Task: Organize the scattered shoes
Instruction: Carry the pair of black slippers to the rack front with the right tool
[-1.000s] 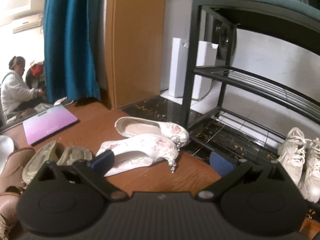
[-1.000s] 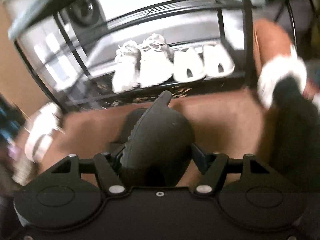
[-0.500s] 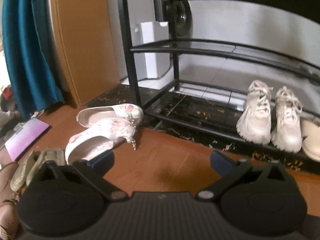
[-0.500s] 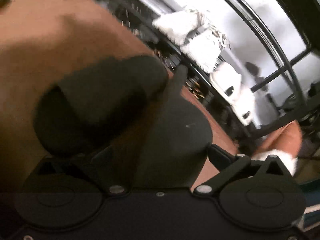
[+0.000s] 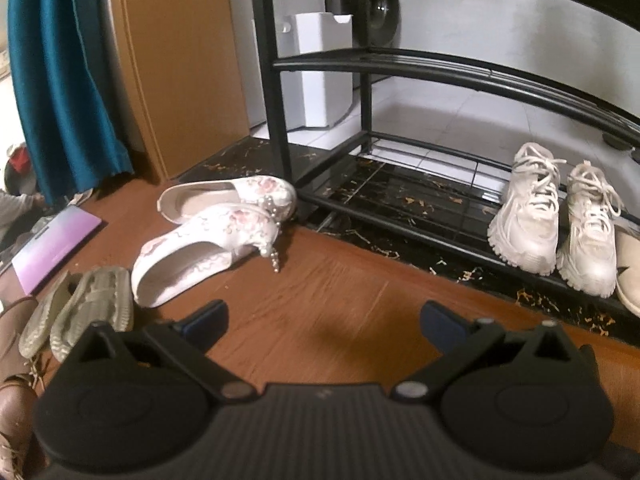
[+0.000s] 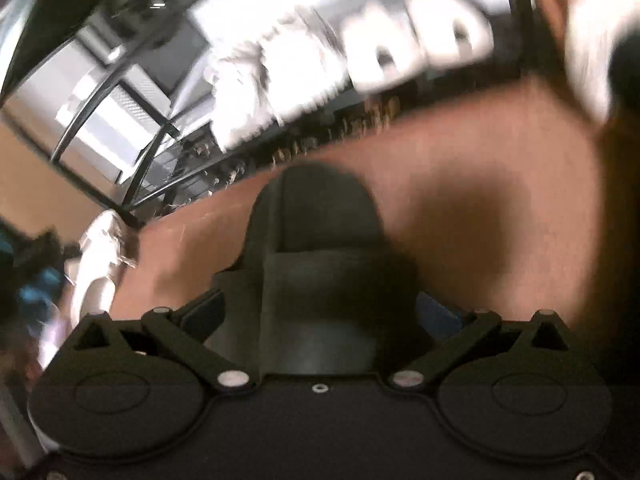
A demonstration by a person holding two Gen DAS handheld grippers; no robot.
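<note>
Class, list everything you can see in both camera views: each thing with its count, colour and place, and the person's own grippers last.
floral shoes: two, white with pink, floor left of rack
sneakers: two, white, rack's bottom shelf
pale shoe: one, cream, shelf's right edge
shoe rack: one, black
grey-green slippers: two, floor, lower left
brown boots: brown, far left
purple board: one, floor
curtain: teal
white box: one, behind rack
black slipper: one, between right gripper's fingers; blur hides any contact
left gripper: open, empty
right gripper: wide apart
</note>
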